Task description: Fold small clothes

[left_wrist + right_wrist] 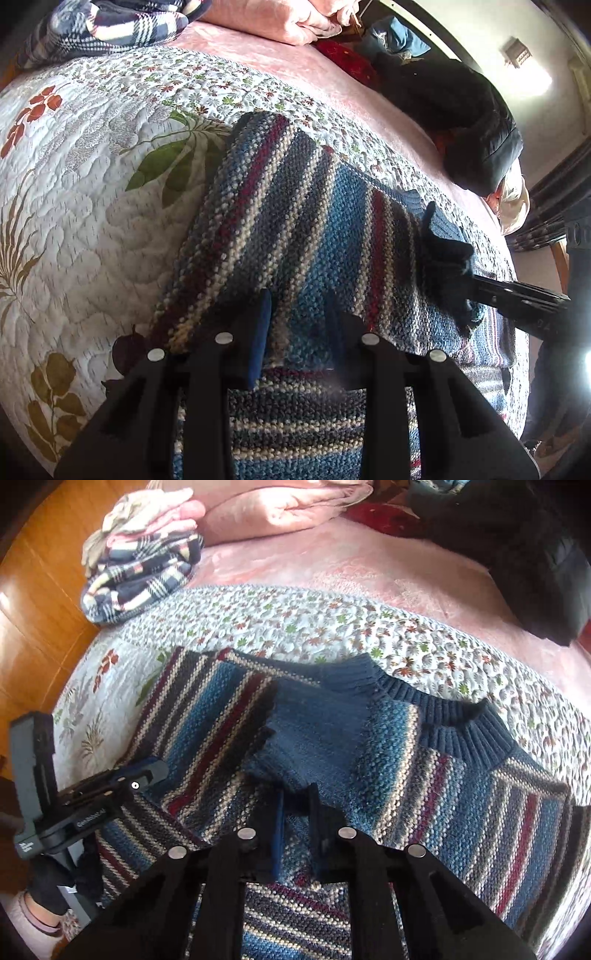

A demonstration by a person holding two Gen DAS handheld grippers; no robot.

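A striped knit sweater (295, 206) in blue, maroon and cream lies on the quilted bed, its ribbed navy collar (454, 720) towards the far side. One sleeve is folded across the body, with its plain blue cuff (314, 731) in the middle. My left gripper (301, 328) is shut on a bunched fold of the sweater's side, which is lifted over the lower layer. My right gripper (298, 827) is shut on the sleeve just behind the cuff. From the left wrist view the right gripper (476, 288) shows with dark cuff fabric at its tip. The left gripper (144, 775) appears at the sweater's left edge.
The floral quilt (92, 206) covers the near bed, with a pink blanket (332, 561) beyond. A folded plaid garment (140, 576) and pink pillows (266, 509) sit at the far left. A black jacket (461, 110) lies at the far right. Wooden floor (33, 590) runs beside the bed.
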